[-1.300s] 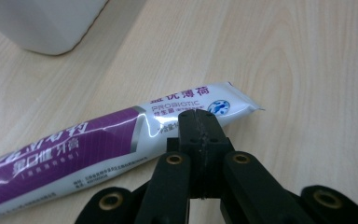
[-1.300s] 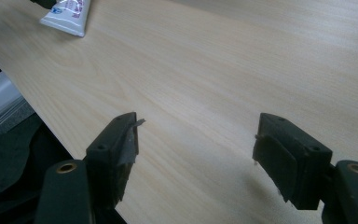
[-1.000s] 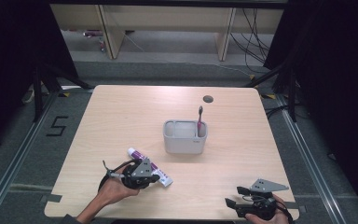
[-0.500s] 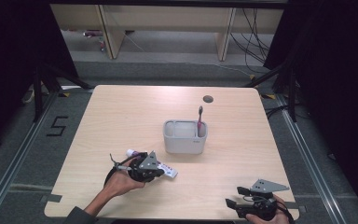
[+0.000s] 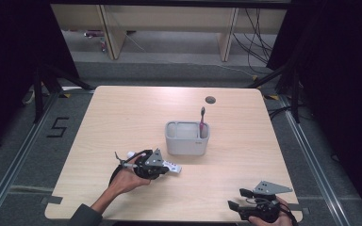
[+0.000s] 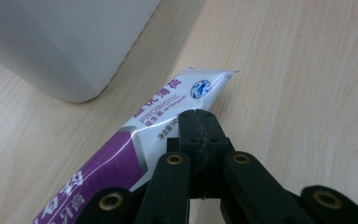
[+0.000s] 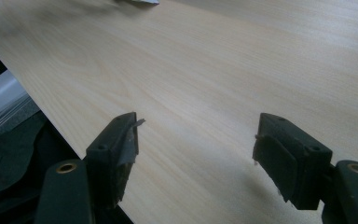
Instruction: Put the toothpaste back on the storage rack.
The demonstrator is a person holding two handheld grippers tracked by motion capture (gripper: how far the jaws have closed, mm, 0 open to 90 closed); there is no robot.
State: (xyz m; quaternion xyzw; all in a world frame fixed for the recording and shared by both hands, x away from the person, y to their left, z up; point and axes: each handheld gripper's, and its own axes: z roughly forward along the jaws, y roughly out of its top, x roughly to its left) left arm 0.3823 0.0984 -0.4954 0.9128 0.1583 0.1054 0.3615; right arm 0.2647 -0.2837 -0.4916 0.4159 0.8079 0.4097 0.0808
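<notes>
A white and purple toothpaste tube (image 5: pixel 172 166) lies low over the wooden table (image 5: pixel 122 113), just left of and in front of a grey holder (image 5: pixel 187 143). My left gripper (image 5: pixel 164 165) is shut on the tube. In the left gripper view its black jaws (image 6: pixel 200 119) meet over the tube (image 6: pixel 168 100), whose flat crimped end points past the holder's rounded corner (image 6: pixel 51 42). A pink toothbrush (image 5: pixel 201 117) stands upright in the holder's right end. My right gripper (image 5: pixel 235 198) rests at the table's front right edge, open; nothing is between its jaws (image 7: pixel 196 140).
A small dark round hole (image 5: pixel 210 99) sits in the table top near the back edge. Beyond the table stands a low wooden shelf (image 5: pixel 169 23) with cables. Dark stands flank the table on both sides.
My left gripper has carried the toothpaste tube to the right, closer to the grey holder. The right gripper has kept still.
</notes>
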